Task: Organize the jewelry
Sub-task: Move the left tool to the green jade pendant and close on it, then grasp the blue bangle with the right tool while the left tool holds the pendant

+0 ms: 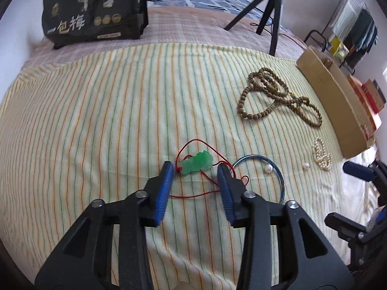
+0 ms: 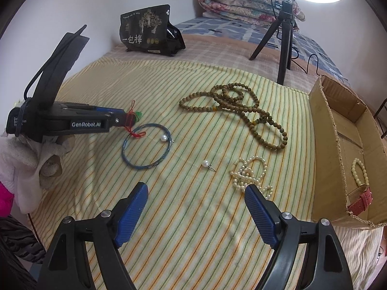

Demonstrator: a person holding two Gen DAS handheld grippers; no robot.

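Jade pendant (image 1: 196, 162), glossy green and lumpy on a thin red cord (image 1: 193, 194), lies on the striped sheet (image 1: 96, 120) right between your left gripper (image 1: 196, 169) tips, jaws partly apart, not pinching it. Your right gripper (image 2: 196, 194) hangs wide and empty, knobbly pearl strand (image 2: 249, 175) just beyond one pad

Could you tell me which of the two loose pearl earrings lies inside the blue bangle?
The pearl earring nearest the left gripper; the other pearl earring lies outside the bangle.

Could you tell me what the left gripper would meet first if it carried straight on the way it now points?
Most likely the green jade pendant on its red cord, lying just beyond the left gripper, though depth is hard to judge.
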